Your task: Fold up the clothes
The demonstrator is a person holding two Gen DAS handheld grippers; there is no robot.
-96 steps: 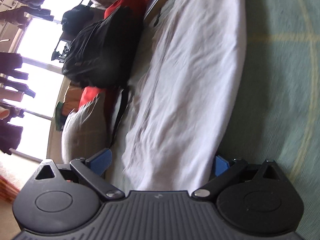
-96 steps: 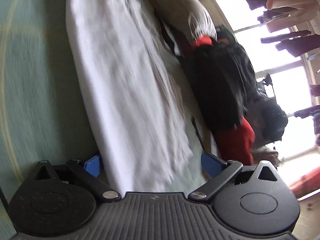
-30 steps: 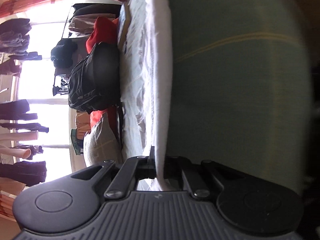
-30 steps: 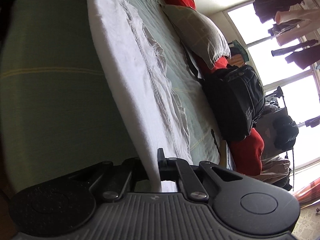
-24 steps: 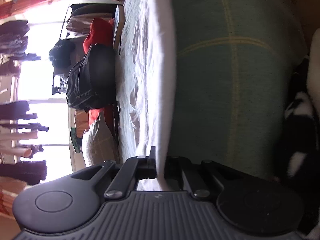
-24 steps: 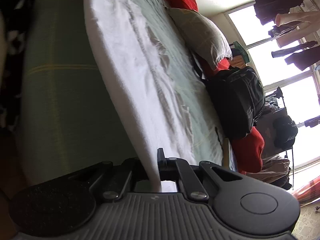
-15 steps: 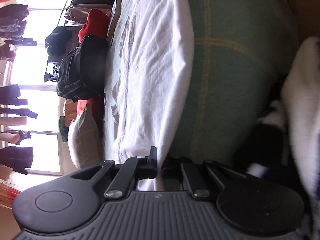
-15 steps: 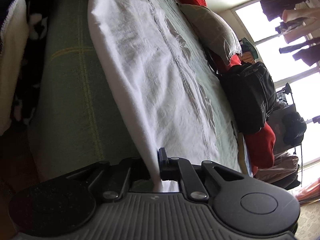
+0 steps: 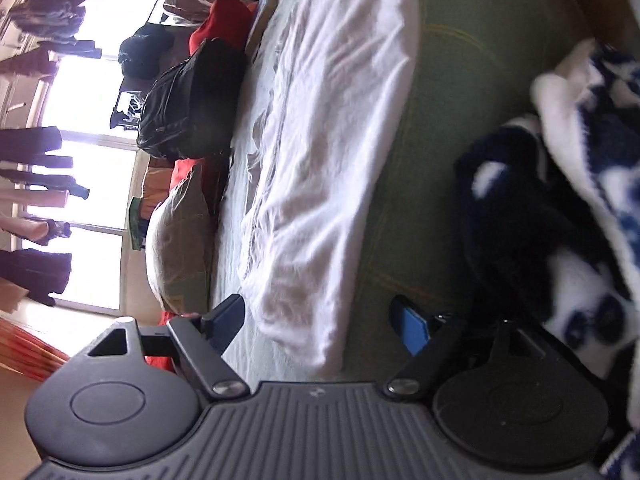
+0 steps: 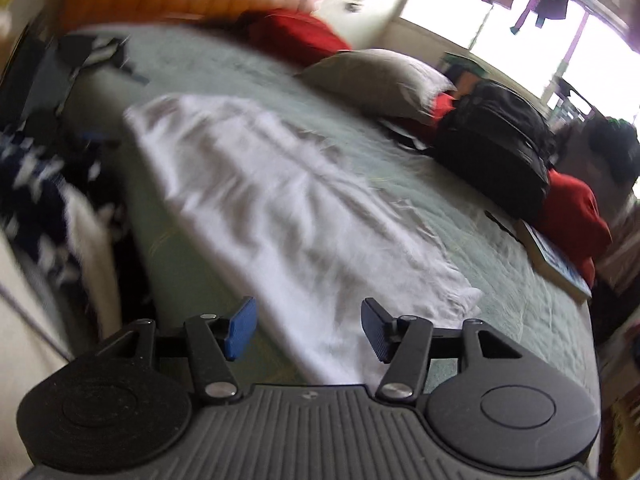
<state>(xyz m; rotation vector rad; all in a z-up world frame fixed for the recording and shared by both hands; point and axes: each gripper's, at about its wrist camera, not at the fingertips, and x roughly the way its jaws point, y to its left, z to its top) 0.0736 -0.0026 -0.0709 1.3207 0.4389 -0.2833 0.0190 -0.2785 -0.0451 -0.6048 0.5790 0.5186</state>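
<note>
The left gripper (image 9: 320, 320) stood with its blue-padded fingers (image 9: 412, 330) spread wide, the end of a rumpled white garment (image 9: 320, 168) lying between them on the green bedspread (image 9: 448, 92), a black backpack (image 9: 192, 104) beyond

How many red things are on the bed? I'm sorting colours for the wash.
3 visible: one red item near the headboard, one between the pillow and the black backpack, one beyond the backpack. Others may be hidden.

Green-covered bed (image 10: 500, 280), grey pillow (image 10: 380, 80), black backpack (image 10: 496, 148), bright windows (image 9: 92, 104) behind
</note>
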